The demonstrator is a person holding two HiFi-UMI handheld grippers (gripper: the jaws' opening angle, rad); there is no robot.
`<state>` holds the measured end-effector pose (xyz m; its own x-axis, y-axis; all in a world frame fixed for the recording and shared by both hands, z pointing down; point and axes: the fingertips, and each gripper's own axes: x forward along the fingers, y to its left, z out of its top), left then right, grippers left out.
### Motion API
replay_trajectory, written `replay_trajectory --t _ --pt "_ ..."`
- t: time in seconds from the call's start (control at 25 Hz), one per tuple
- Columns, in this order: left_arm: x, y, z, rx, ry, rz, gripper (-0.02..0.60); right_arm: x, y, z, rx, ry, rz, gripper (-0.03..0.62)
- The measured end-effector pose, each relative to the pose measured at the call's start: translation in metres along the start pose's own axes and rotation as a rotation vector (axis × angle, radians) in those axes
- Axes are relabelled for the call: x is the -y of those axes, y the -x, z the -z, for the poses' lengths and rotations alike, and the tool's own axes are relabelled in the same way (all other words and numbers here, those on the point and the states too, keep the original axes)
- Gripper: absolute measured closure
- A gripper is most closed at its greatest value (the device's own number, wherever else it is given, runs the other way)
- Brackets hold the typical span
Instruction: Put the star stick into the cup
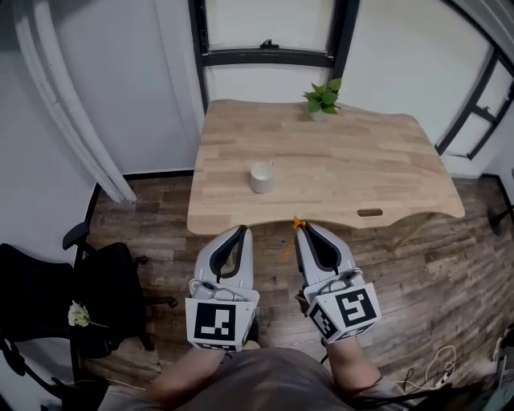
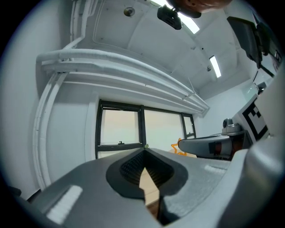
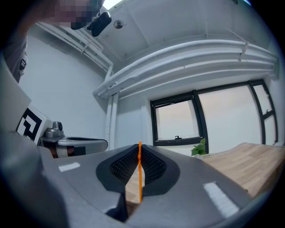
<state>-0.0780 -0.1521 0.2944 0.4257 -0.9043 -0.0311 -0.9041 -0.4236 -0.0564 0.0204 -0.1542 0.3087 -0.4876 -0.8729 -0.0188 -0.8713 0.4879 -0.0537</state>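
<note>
Tool in my right hand (image 1: 299,229) pinches the orange star stick (image 1: 287,250), just short of the wooden tabletop's (image 1: 361,168) near edge. Left tool (image 1: 242,231), beside it, is pressed together on nothing. Ahead of both stands the white cup (image 1: 262,177). Farther off, a potted plant (image 1: 324,99) sits below the window (image 1: 269,24). Plank floor (image 1: 450,273) lies beneath the tools.

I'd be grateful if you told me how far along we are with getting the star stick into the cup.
Done: the star stick is picked up, clamped between the right gripper's jaws. In hand: it is held just off the near edge of the table, short of the cup. The left gripper is shut on nothing. Left: carry the stick over the cup, lower it in, release.
</note>
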Motion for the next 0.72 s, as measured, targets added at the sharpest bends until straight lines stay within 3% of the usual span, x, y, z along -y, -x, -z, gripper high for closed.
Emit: replay_trajectory --t 0.24,0.72 --pt "-0.039 -0.04 -0.001 0.04 -0.007 0.033 0.581 0.002 -0.059 -0.008 0.022 0.029 0.009 0.549" --pt "-0.071 -0.099 0.032 -0.033 0.008 0.072 0.581 0.033 -0.114 -0.008 0.012 0.031 0.059 0.549"
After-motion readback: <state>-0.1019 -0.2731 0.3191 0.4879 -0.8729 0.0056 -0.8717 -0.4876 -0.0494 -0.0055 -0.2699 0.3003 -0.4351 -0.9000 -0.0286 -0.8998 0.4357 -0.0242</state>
